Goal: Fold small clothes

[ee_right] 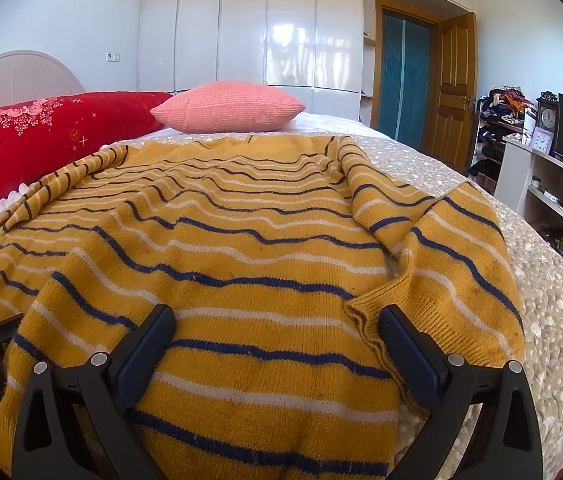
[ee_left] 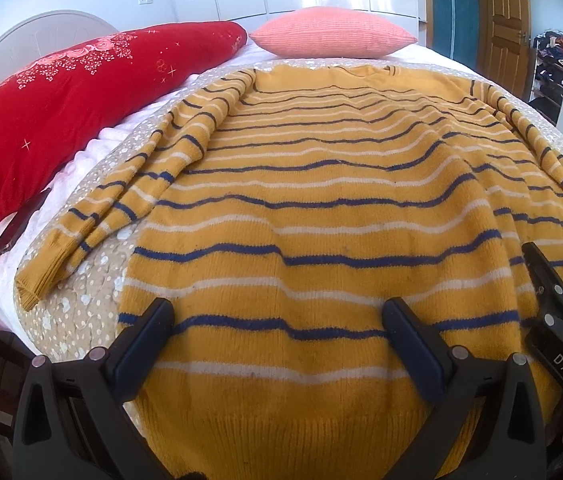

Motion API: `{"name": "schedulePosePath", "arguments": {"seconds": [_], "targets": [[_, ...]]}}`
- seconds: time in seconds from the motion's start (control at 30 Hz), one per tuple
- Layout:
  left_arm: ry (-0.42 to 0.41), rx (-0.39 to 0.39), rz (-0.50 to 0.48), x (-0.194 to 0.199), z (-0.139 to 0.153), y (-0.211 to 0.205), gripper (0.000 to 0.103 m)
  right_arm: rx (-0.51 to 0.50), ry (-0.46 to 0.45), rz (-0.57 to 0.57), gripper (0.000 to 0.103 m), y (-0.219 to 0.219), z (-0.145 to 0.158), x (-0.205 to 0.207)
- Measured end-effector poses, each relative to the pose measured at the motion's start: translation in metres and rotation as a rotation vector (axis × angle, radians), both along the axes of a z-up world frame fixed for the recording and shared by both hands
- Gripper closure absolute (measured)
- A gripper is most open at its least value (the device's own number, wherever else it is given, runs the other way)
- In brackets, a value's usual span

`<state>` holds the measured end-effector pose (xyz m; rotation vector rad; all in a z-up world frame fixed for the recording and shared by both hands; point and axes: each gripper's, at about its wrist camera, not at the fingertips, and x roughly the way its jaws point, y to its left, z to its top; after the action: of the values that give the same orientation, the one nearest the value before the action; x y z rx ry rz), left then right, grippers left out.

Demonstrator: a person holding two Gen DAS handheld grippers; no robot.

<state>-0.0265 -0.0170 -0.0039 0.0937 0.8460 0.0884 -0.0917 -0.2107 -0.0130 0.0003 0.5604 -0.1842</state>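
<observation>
The soft, floppy knit sweater (ee_left: 301, 208) lies flat on the bed (ee_right: 541, 300); both tongs, left (ee_left: 277, 344) and right (ee_right: 277, 344), hang released over its near hem, the best edge to pinch.

Bright daylight, glare on wardrobe doors (ee_right: 293, 40), fisheye-warped dark corners.

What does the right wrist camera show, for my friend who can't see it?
A yellow sweater with blue and white stripes lies spread on a bed, its right sleeve folded inward near the open right claw. Behind it sit a pink pillow and a red pillow.
</observation>
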Motion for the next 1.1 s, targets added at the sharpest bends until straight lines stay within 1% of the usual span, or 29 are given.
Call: {"name": "schedulePosePath", "arguments": {"seconds": [0.13, 0.3, 0.5, 0.6, 0.67, 0.7, 0.73, 0.77, 0.8, 0.83, 0.87, 0.93, 0.97, 1.03, 1.1], "targets": [[0.003, -0.004, -0.003, -0.005, -0.001, 0.0, 0.0, -0.012, 0.001, -0.001, 0.001, 0.002, -0.001, -0.002], [0.011, -0.009, -0.013, -0.011, -0.002, 0.001, 0.0, 0.002, 0.023, 0.005, 0.001, 0.0, -0.001, -0.004], [0.022, -0.019, -0.02, -0.011, -0.003, 0.001, 0.0, 0.02, 0.09, 0.014, 0.001, -0.003, 0.002, -0.008], [0.034, -0.026, -0.023, -0.01, -0.003, 0.002, 0.0, 0.037, 0.128, 0.07, 0.001, -0.008, 0.005, -0.011], [0.032, -0.033, -0.031, -0.01, -0.003, 0.004, 0.0, 0.061, 0.157, 0.132, 0.001, -0.016, 0.01, -0.019], [0.029, -0.034, -0.037, -0.011, -0.003, 0.004, 0.0, 0.081, 0.167, 0.149, 0.004, -0.02, 0.014, -0.024], [0.025, -0.035, -0.044, -0.011, -0.003, 0.005, 0.0, 0.116, 0.17, 0.166, 0.012, -0.025, 0.019, -0.032], [0.023, -0.036, -0.049, -0.012, -0.003, 0.005, 0.0, 0.175, 0.16, 0.182, 0.019, -0.036, 0.03, -0.045], [0.023, -0.037, -0.051, -0.012, -0.003, 0.006, 0.0, 0.203, 0.149, 0.183, 0.021, -0.042, 0.035, -0.053], [0.024, -0.04, -0.052, -0.011, -0.003, 0.006, 0.0, 0.232, 0.112, 0.166, 0.021, -0.054, 0.048, -0.067], [0.026, -0.042, -0.051, -0.011, -0.003, 0.006, 0.0, 0.227, 0.088, 0.144, 0.021, -0.061, 0.056, -0.074], [0.026, -0.041, -0.043, -0.009, -0.003, 0.005, 0.0, 0.183, 0.063, 0.08, 0.021, -0.074, 0.068, -0.082], [0.026, -0.039, -0.038, -0.009, -0.003, 0.004, 0.0, 0.142, 0.058, 0.047, 0.02, -0.08, 0.073, -0.081], [0.024, -0.037, -0.031, -0.009, -0.004, 0.003, 0.0, 0.099, 0.076, 0.046, 0.02, -0.083, 0.073, -0.074], [0.023, -0.037, -0.034, -0.009, -0.004, 0.004, 0.0, 0.063, 0.114, 0.072, 0.02, -0.075, 0.064, -0.059]]}}
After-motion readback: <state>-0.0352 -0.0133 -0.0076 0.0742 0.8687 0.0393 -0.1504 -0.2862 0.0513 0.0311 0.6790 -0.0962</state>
